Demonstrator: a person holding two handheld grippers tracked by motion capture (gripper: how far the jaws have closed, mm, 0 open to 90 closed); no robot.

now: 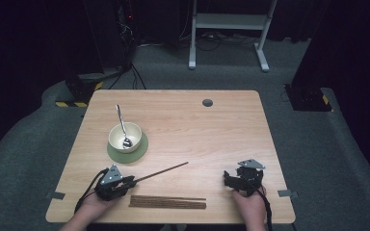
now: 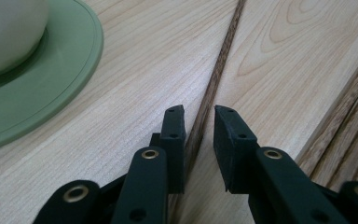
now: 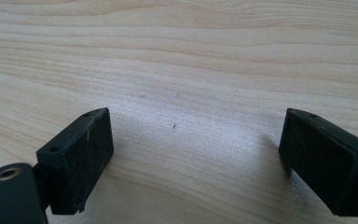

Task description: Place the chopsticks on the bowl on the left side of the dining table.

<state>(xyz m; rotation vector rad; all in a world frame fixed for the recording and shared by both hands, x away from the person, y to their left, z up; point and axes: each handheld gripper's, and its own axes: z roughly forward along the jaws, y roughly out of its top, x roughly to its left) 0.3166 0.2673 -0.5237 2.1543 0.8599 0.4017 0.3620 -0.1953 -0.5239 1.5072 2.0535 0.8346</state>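
the single chopstick lay slanted on the table, its near end between the jaws of the left gripper, its far end pointing away to the right of the bowl. in the left gripper view the stick ran up between the two pads, which stood narrow around it with a sliver of gap on the right side, so whether they truly pinched it could not be told. just right of that gripper, along the near edge, lay a bundle of chopsticks. well to the right of the bowl, the right gripper rested on bare wood with its jaws wide and nothing between them.

farther off, the bowl sat on a green coaster, with a spoon leaning in it.

the risks, as a judgement: a thin round stick held so close to one end could pivot, slip or roll out of the pads if lifted; a swing of its long free end toward the bowl might knock the spoon or nudge the bowl off its coaster.

no brand, label or writing was readable anywhere.
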